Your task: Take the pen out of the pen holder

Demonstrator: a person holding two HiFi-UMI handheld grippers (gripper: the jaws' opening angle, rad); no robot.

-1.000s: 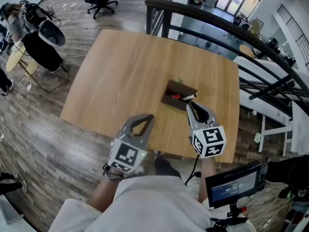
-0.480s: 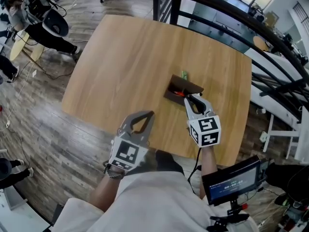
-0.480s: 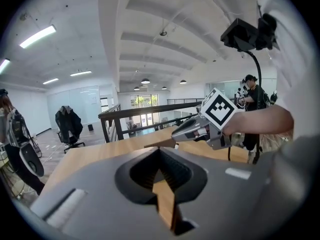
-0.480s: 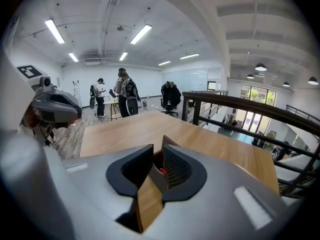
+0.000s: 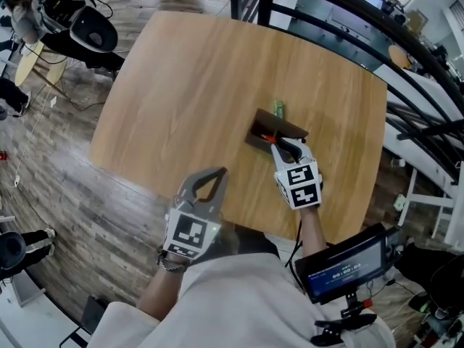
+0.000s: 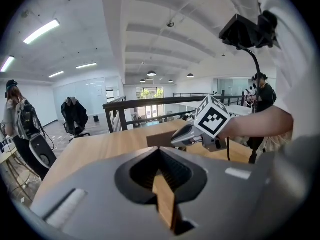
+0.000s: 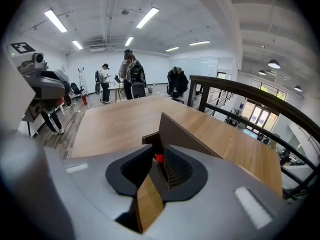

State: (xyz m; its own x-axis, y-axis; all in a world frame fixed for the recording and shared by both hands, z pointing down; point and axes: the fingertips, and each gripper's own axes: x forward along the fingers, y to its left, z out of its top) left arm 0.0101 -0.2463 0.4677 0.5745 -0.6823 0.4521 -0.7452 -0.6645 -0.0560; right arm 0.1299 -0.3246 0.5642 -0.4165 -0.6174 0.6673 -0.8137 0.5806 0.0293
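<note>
Where the dark brown box-shaped pen holder (image 5: 281, 127) stood on the pale wooden table (image 5: 188, 85), the right gripper (image 5: 278, 145) pinched the red pen (image 5: 267, 138); the pen sat inside the holder | left gripper (image 5: 218, 173): jaws together; nothing between them; over the table's near edge

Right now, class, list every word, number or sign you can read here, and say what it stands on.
The screen: pale characters, too small and blurred to read.
The cube on the left tongs and the cube on the right tongs: black-and-white square patterns, no letters.
The pen and pen holder: no print visible.
Nothing can be quoted.
</note>
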